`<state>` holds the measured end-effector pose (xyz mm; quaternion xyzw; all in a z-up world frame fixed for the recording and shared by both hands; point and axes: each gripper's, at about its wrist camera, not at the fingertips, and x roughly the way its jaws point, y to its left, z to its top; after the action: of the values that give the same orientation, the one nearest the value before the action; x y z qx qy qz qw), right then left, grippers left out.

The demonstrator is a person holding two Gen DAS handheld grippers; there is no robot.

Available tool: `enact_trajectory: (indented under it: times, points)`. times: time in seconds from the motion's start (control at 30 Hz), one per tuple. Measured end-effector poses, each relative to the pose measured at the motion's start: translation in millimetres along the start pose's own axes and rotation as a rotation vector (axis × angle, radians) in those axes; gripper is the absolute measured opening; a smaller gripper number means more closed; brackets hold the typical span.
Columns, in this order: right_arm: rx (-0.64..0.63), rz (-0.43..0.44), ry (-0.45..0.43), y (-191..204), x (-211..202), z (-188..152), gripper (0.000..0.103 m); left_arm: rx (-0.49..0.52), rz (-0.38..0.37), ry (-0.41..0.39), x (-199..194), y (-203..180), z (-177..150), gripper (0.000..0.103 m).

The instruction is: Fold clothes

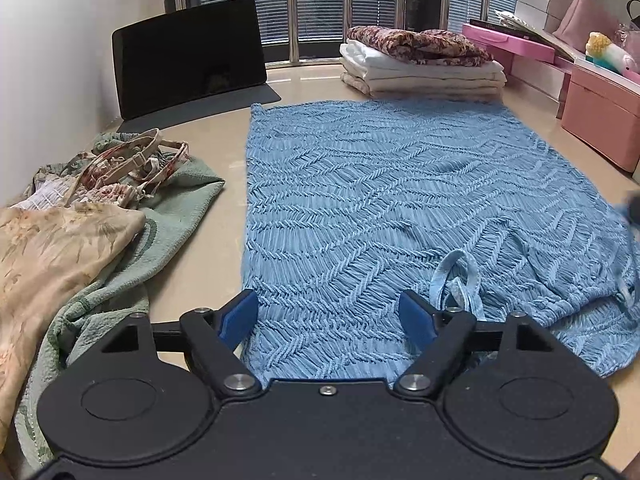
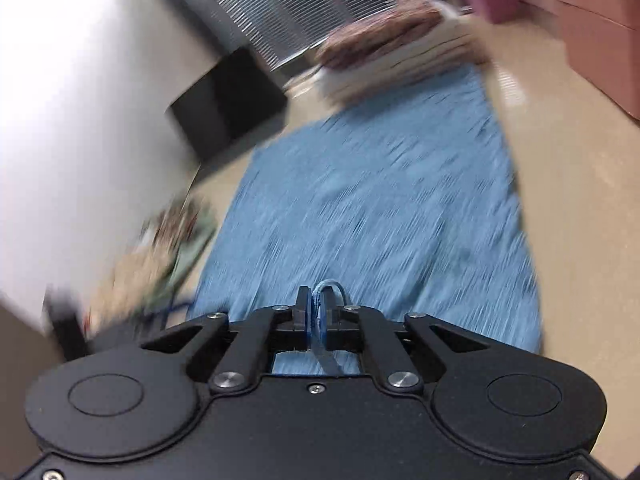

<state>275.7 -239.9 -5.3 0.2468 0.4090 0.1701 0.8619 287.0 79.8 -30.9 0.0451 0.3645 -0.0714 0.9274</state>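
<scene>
A blue knitted garment (image 1: pixel 380 200) lies spread flat on the beige surface, its near right part bunched, with a thin blue strap loop (image 1: pixel 456 280) on top. My left gripper (image 1: pixel 328 312) is open just above the garment's near edge, the strap loop beside its right finger. In the blurred right wrist view the same garment (image 2: pixel 380 208) lies ahead, and my right gripper (image 2: pixel 318 304) is shut on a blue strap (image 2: pixel 326 292) of it.
A pile of unfolded clothes (image 1: pixel 80 220), green, floral and beige, lies at the left. A black tablet (image 1: pixel 188 56) stands at the back left. Folded blankets (image 1: pixel 420 64) are stacked at the back. Pink boxes (image 1: pixel 600 112) stand at the right.
</scene>
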Motion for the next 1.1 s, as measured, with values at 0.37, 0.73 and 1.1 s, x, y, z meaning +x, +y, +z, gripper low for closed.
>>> enact_trajectory:
  times: [0.37,0.73,1.1]
  points:
    - [0.063,-0.072,0.034,-31,-12,10,0.052,-0.022,0.004,0.006,4,6,0,0.089]
    - [-0.223,-0.118,0.178,-17,-11,13,0.053,-0.036,0.012,0.003,3,7,-2,0.091]
    - [-0.263,-0.281,-0.083,-8,-35,-11,0.056,-0.036,0.017,-0.009,4,6,-4,0.097]
